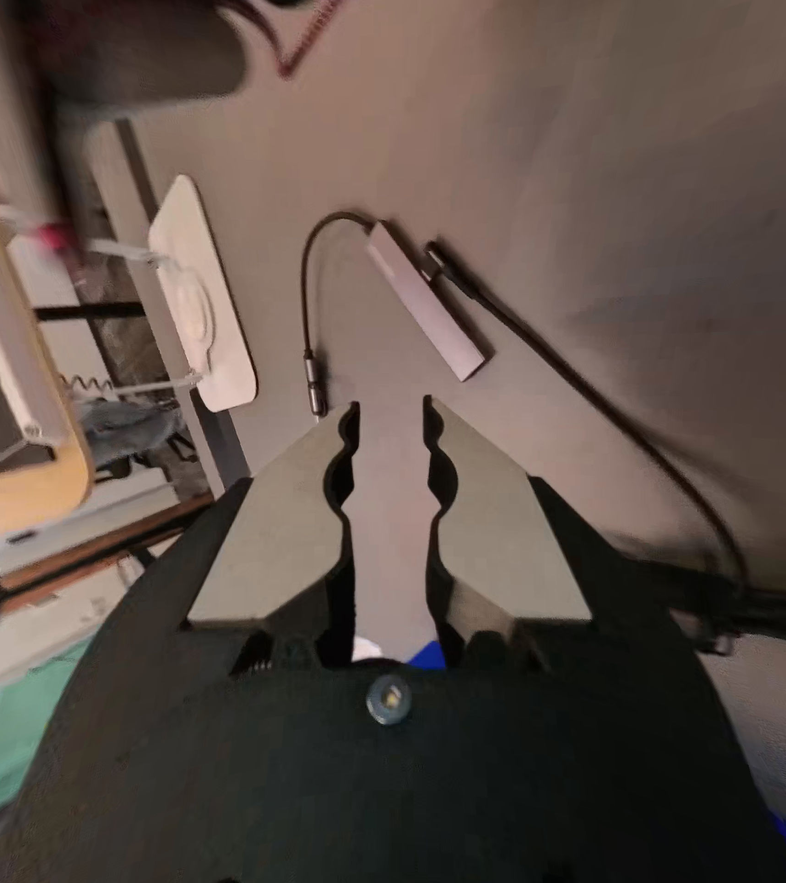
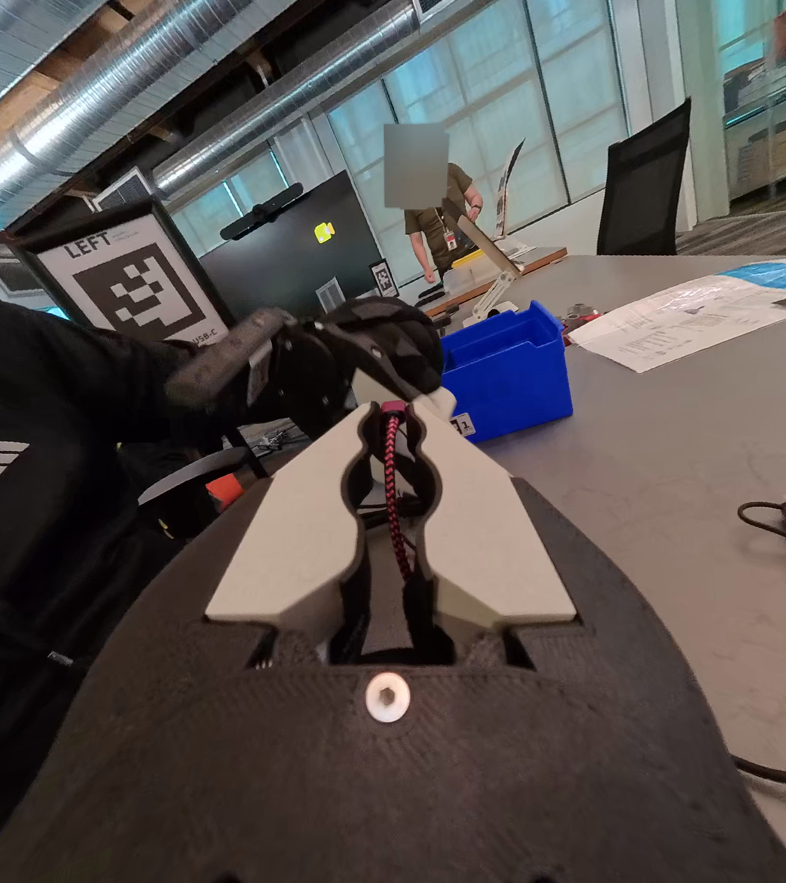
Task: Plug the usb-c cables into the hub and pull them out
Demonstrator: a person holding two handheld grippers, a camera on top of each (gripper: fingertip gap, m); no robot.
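Red-and-black braided usb-c cable (image 2: pixel 393 482) sits pinched in our right hand-held gripper (image 2: pixel 392 410), ready for plugging; our left hand-held gripper (image 1: pixel 391 406) hangs half-open, empty, facing the slim grey metal hub (image 1: pixel 429 301).

Open office under a bare ceiling with silver ducts (image 2: pixel 152 91) running across it. Tall frosted windows (image 2: pixel 501 95) along the far wall, letting in pale daylight. Grey desk (image 2: pixel 644 430) spreading wide to the right. Black mesh chair (image 2: pixel 644 186) at its far edge. Dark screen (image 2: pixel 295 248) on a stand further back, with a person (image 2: pixel 443 220) standing just beside it. Patterned carpet (image 2: pixel 763 234) at far right.
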